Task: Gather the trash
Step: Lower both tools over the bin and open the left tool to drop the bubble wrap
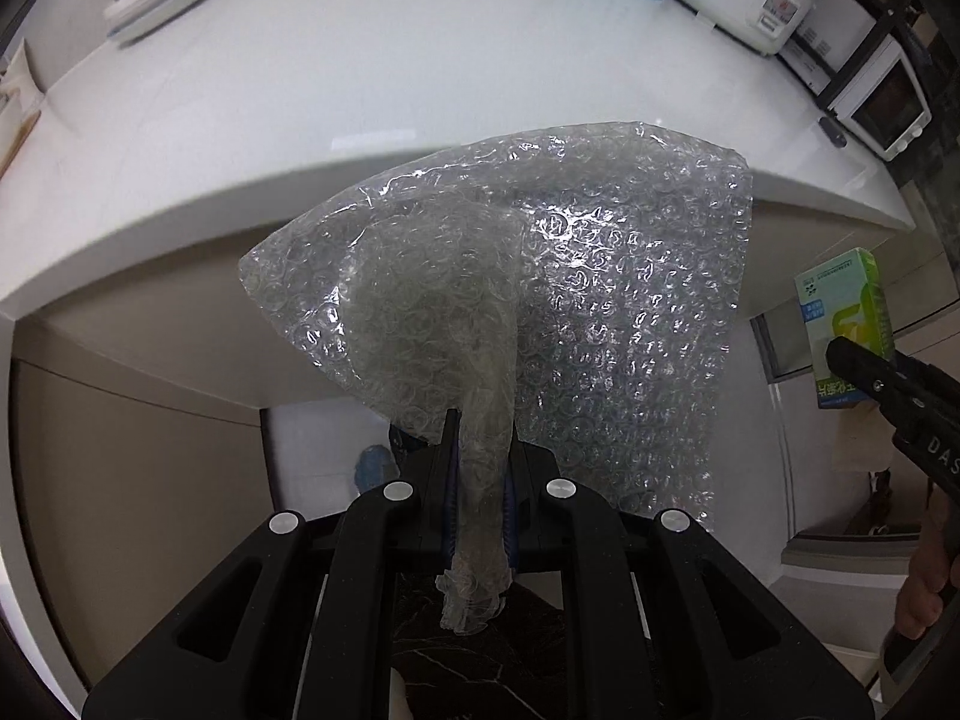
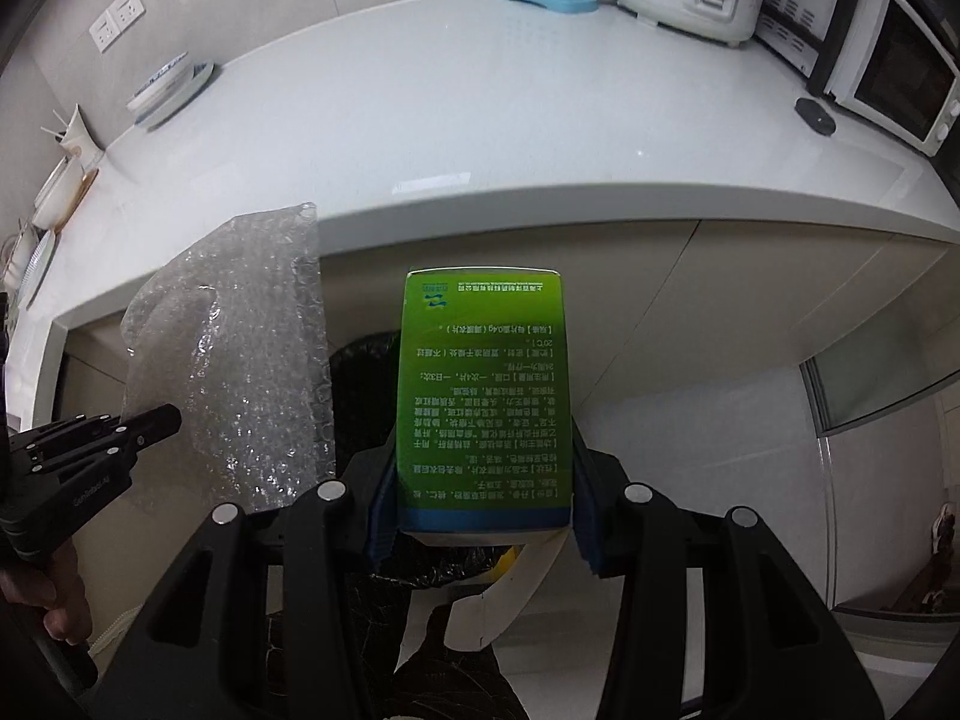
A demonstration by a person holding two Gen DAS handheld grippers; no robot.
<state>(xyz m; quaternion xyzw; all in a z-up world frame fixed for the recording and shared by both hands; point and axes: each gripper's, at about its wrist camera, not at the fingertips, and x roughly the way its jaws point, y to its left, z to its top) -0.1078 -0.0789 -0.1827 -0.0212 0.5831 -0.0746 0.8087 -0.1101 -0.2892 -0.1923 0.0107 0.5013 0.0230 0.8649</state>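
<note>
Carrying both pieces to the bin, by my read: pickup looks done, drop not yet.

Left gripper (image 1: pixel 480 450): jaws pinched narrow on a gathered fold of the bubble wrap (image 1: pixel 540 300), sheet fanning out in front of the counter (image 1: pixel 420 90) edge. Right gripper (image 2: pixel 483 480): jaws clamped on the sides of the green box (image 2: pixel 486 384), held off the counter, below its edge.

Next move calls for getting each item over the bin opening, then spreading the jaws (wrap may cling to the pads, so a shake could be needed).

View differences: only the right wrist shows the black bin liner (image 2: pixel 366 360), just behind and under the box. Left wrist has it hidden by the wrap; it does show the box's white-green front face.
</note>
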